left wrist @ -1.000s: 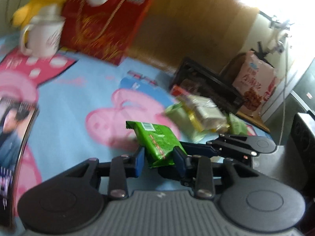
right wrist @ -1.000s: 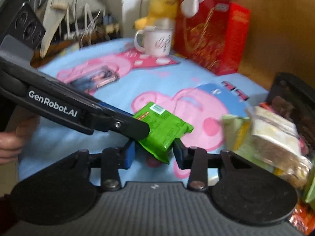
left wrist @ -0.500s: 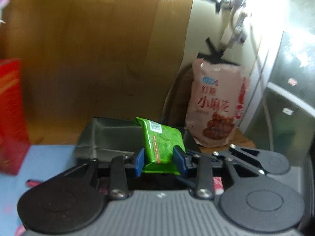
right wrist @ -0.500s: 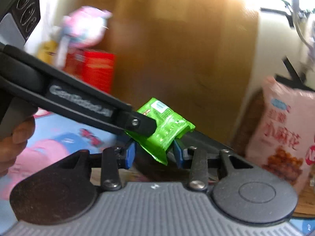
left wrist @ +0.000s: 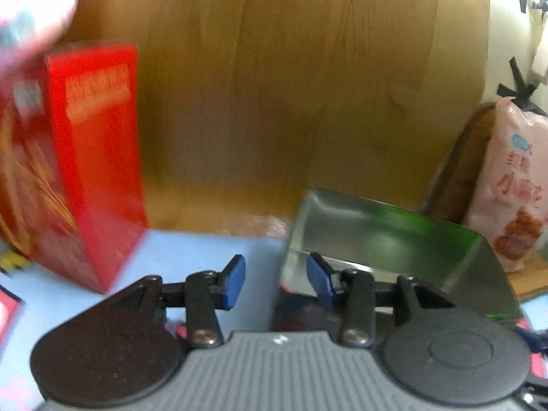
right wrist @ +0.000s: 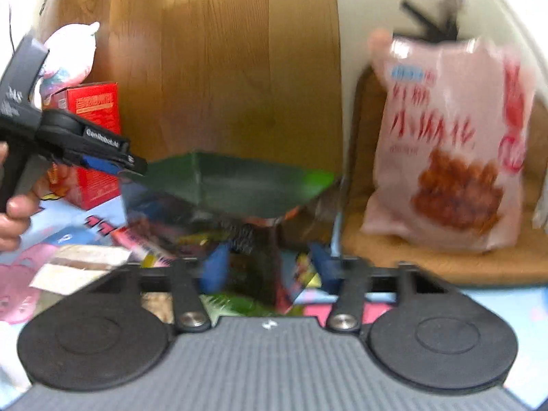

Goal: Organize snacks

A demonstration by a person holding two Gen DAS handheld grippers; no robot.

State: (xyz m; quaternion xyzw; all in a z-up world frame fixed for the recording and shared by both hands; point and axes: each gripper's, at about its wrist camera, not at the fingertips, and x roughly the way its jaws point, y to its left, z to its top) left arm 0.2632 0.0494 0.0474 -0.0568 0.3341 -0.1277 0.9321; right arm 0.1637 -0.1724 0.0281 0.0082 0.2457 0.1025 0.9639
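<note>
left tool (left wrist: 275,282): black frame | blue pads | silver screws

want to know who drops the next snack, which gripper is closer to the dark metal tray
Left, I think, though blur makes it close. The left gripper sits at the tray's near corner, jaws open and empty. The right gripper hangs in front of it, over the loose snacks.

The dark metal tray (left wrist: 394,236) stands open-topped against the wooden board (left wrist: 274,85), so room lies above it. To the tray's left, bare blue tablecloth (left wrist: 205,250) runs to the red box (left wrist: 92,157). On its right the pink snack bag (right wrist: 452,144) closes that side; loose snack packets (right wrist: 144,250) crowd its near edge.
</note>
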